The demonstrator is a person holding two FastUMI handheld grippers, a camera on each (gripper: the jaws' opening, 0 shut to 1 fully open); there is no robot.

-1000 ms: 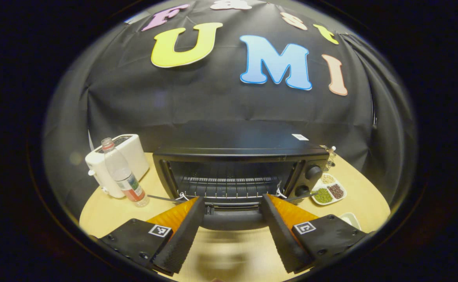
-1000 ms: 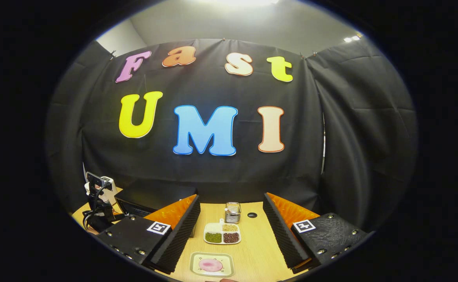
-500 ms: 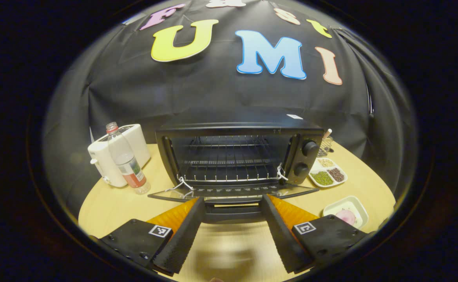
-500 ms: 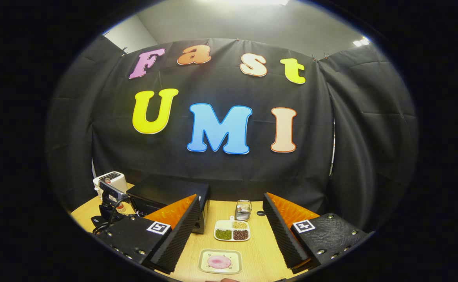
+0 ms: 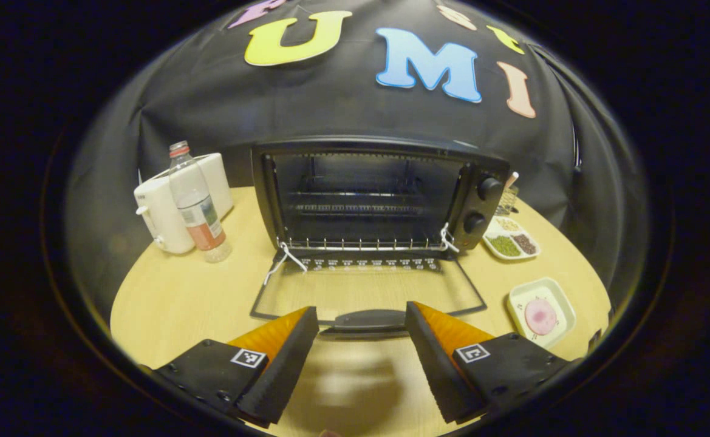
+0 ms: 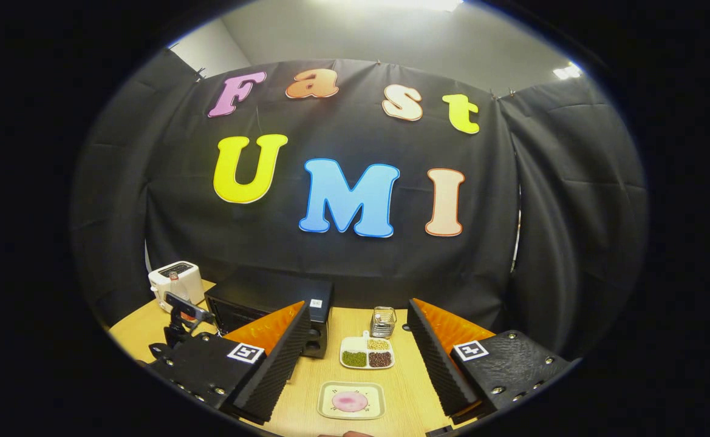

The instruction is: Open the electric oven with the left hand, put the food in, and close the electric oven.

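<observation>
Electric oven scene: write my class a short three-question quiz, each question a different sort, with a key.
1. True or false: the electric oven door lies fully open, flat toward the table.
2. What stands beside the white toaster? A. water bottle B. kettle C. mug
3. Fill in: the pink food sits on a small ___ ahead of the open right gripper.

Key: 1 true; 2 A; 3 plate. The left gripper is open too, fingers either side of the door handle.

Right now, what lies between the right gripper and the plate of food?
Nothing: in the right gripper view the open right gripper hangs above the plate of food, with bare wooden table around it.
</observation>
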